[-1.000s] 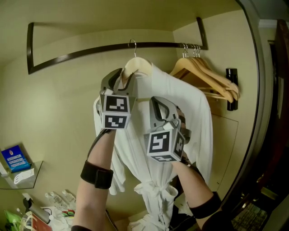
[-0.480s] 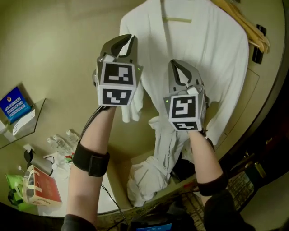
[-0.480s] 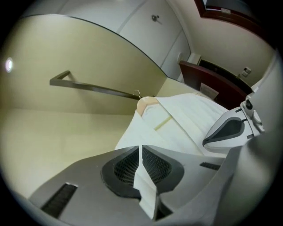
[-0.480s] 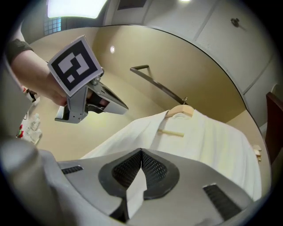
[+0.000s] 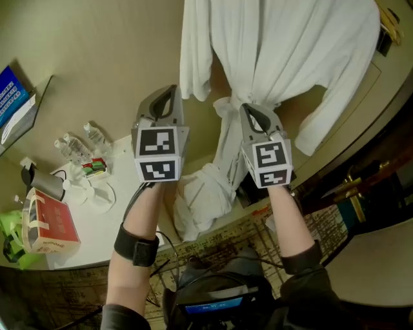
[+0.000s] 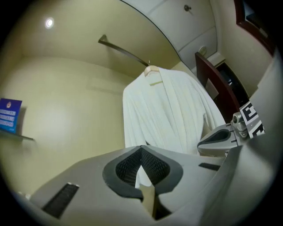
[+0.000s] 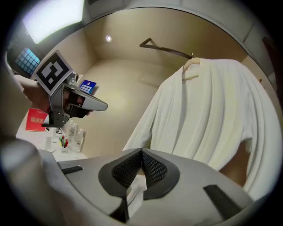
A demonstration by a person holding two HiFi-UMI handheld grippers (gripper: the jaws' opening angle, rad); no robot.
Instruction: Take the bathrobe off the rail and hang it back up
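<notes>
The white bathrobe (image 5: 284, 45) hangs on a wooden hanger (image 6: 152, 70) from the dark rail (image 6: 124, 50). Its belt is knotted at the waist (image 5: 235, 106), and its hem lies bunched on a low ledge (image 5: 200, 193). My left gripper (image 5: 171, 90) is level, in front of the robe's left sleeve and apart from it. Its jaws have just been closing and are shut with nothing between them. My right gripper (image 5: 247, 109) is shut and empty just in front of the belt knot. Each gripper shows in the other's view: the right gripper (image 6: 221, 137) and the left gripper (image 7: 88, 103).
A white counter (image 5: 122, 213) at the left carries water bottles (image 5: 80, 145), a red box (image 5: 51, 229) and small items. A blue sign (image 5: 10, 97) stands on a glass shelf. Spare wooden hangers (image 5: 390, 16) hang at top right. Dark wood panelling (image 5: 361, 187) borders the right.
Both grippers have come down from the hanger's shoulders to waist height in front of the robe. The left jaws, open before, have shut. The head view now looks further down.
</notes>
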